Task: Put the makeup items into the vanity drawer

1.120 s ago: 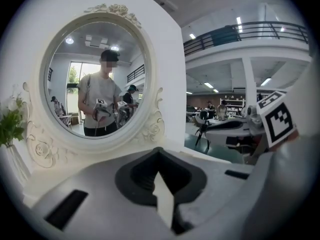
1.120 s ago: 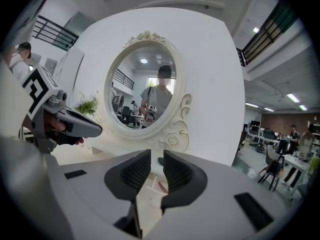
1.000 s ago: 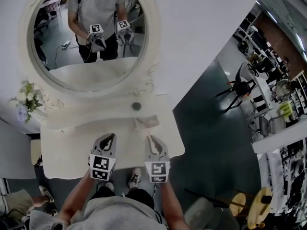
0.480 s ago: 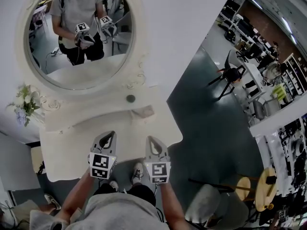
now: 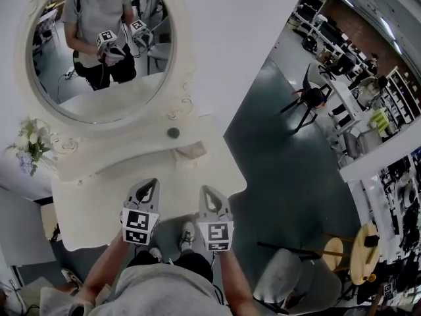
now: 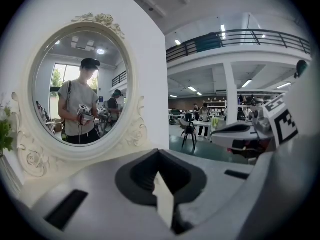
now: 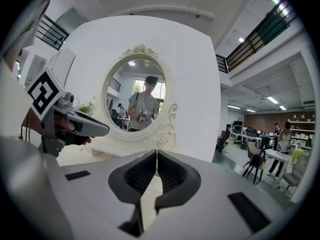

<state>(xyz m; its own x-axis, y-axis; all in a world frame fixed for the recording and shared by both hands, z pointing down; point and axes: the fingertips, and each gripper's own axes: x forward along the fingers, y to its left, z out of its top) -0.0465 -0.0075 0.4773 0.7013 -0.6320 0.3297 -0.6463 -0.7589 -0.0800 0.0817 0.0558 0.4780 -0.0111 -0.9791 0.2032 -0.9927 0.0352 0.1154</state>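
A small dark round makeup item [image 5: 173, 133] sits on the white vanity top [image 5: 99, 196] near the mirror's base. A flat pinkish item [image 5: 189, 152] lies just in front of it. Nearer to me, over the vanity's front edge, my left gripper [image 5: 152, 185] and right gripper [image 5: 205, 191] hang side by side. Both are shut with nothing between the jaws, as also shown in the left gripper view [image 6: 158, 154] and the right gripper view [image 7: 157, 156]. Both point toward the oval mirror [image 5: 99, 51]. No drawer shows in any view.
A vase of white flowers [image 5: 29, 143] stands at the vanity's left end. The mirror's ornate frame [image 7: 167, 129] rises behind the top. Dark floor lies to the right, with a black chair [image 5: 309, 97] and a round wooden stool [image 5: 358, 255]. My shoes [image 5: 185, 232] show under the front edge.
The head view has shifted, so the vanity, mirror and both items now sit further left and slightly higher. Both grippers keep the same place in the picture.
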